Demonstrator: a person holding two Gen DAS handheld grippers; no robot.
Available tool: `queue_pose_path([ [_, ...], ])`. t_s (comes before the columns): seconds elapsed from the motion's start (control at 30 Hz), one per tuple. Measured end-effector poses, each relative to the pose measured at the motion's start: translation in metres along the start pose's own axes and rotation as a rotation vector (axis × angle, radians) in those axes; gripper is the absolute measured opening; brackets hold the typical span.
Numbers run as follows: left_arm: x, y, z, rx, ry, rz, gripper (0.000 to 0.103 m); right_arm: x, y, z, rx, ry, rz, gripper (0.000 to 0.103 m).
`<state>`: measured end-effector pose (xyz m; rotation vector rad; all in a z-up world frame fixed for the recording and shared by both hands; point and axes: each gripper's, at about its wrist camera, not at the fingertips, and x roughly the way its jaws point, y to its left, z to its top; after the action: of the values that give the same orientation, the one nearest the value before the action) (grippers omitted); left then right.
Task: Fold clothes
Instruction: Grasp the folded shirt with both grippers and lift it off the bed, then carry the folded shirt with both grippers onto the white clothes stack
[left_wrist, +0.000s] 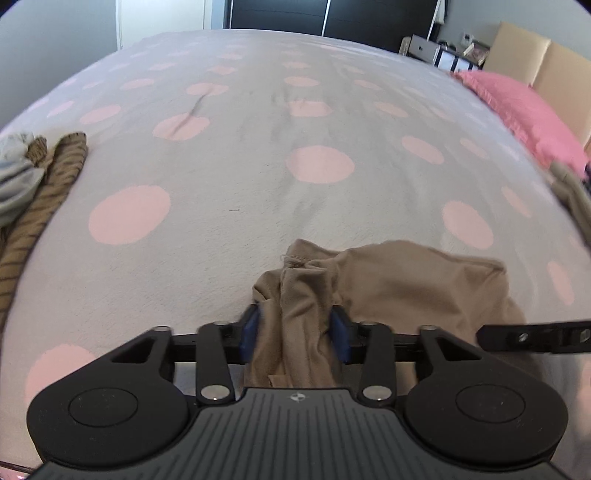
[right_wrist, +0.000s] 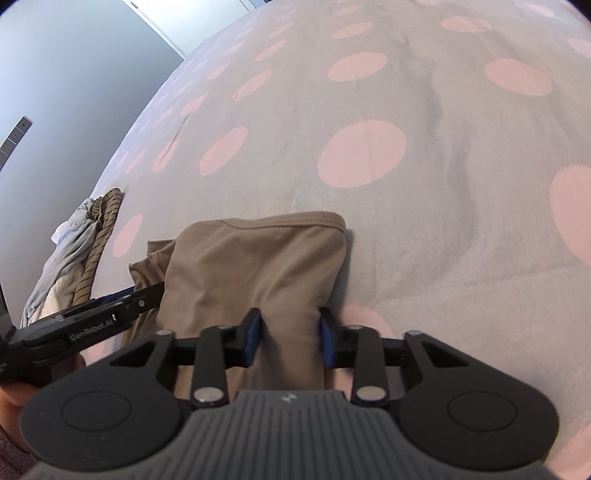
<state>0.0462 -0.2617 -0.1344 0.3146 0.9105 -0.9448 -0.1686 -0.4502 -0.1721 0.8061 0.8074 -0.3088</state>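
Both jaws pinch the tan garment (left_wrist: 388, 280) on the bed (left_wrist: 229, 155).

My left gripper (left_wrist: 295, 334) squeezes a bunched fold; my right gripper (right_wrist: 290, 336) clamps the smoother end beside it. The garment rests on the dotted blanket, near the bed's edge.

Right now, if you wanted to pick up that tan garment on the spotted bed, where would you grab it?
Probably at its two near corners, from the bed's near edge. The tan garment lies bunched, hemmed edge away, and each corner already sits between pads: left tool, right tool. Gripping both should let it hang open.
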Motion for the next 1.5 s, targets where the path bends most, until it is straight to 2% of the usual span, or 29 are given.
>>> queue_pose_path([
  [0.07, -0.001, 0.001, 0.0, -0.01, -0.004, -0.028, 0.016, -0.001, 0.001, 0.0, 0.004, -0.007, 0.014, 0.019],
  [0.13, -0.004, 0.0, 0.001, -0.009, -0.019, -0.036, 0.012, -0.003, 0.003, -0.001, 0.0, -0.016, 0.023, 0.016],
  [0.3, -0.024, -0.004, 0.007, -0.02, -0.084, -0.081, 0.01, -0.025, 0.006, -0.004, -0.033, -0.07, 0.052, 0.014],
  [0.57, -0.08, -0.039, 0.015, 0.033, -0.237, -0.168, 0.01, -0.101, 0.013, -0.021, -0.075, -0.242, 0.044, 0.014],
  [0.77, -0.121, -0.086, 0.029, 0.111, -0.326, -0.231, 0.01, -0.175, 0.027, -0.045, -0.152, -0.395, -0.034, 0.014],
  [0.93, -0.15, -0.143, 0.052, 0.18, -0.403, -0.329, 0.01, -0.24, 0.027, -0.063, -0.164, -0.566, -0.13, 0.014],
  [1.13, -0.164, -0.248, 0.074, 0.334, -0.45, -0.461, 0.01, -0.309, 0.004, -0.086, -0.099, -0.733, -0.313, 0.014],
  [1.5, -0.14, -0.447, 0.085, 0.624, -0.427, -0.666, 0.01, -0.387, -0.081, -0.11, 0.171, -0.894, -0.516, 0.014],
])
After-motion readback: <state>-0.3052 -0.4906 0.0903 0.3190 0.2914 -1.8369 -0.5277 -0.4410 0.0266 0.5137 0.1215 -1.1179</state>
